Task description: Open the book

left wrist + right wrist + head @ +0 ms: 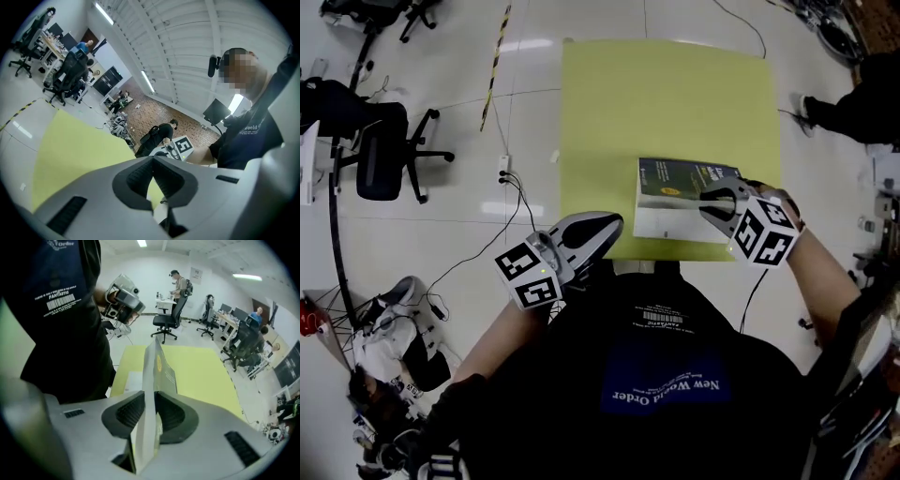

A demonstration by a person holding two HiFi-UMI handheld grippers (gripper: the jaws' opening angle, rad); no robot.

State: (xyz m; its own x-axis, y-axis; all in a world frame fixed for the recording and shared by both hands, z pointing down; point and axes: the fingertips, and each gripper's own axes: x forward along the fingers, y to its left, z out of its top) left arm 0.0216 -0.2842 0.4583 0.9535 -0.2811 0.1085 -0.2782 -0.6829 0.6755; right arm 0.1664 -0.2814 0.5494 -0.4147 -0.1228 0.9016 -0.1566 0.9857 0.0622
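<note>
A dark navy short-sleeved T-shirt [666, 375] is worn, printed low in the frame with pale blue lettering and a small white barcode. The left gripper [602, 228] and right gripper [710, 202] are shelled in light grey plastic, lined with black ribbed pads [129, 411] and fitted with white cubes [764, 234] of black square markers.

Book [682, 180] on yellow-green table [666, 103]

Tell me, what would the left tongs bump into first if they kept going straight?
Probably the right tongs, which grip the book cover just ahead over the yellow table; depth is hard to judge.
</note>
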